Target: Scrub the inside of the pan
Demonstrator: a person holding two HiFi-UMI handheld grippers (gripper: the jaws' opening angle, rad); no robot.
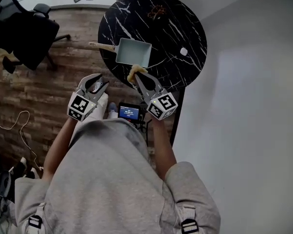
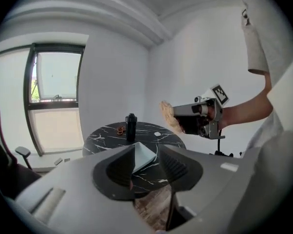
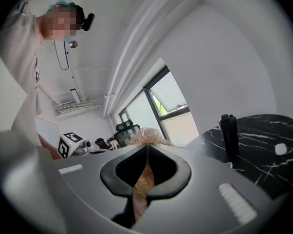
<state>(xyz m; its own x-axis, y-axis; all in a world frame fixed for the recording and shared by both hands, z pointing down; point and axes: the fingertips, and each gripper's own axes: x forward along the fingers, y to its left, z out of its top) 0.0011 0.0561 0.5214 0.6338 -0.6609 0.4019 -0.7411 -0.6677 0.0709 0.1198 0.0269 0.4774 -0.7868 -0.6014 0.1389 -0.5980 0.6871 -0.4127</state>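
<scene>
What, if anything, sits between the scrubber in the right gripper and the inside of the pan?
Nothing visible does. The right gripper holds the scrubber just short of the pan's near rim, and the pan's inside looks bare. The small white piece lies well off to the right.

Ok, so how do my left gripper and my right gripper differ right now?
The left gripper's jaws stand apart with nothing between them; the right gripper's jaws are shut on a tan scrubber. The left gripper hangs over the wooden floor, off the table; the right gripper reaches the table's near edge, just short of the pan. Both carry a marker cube.
</scene>
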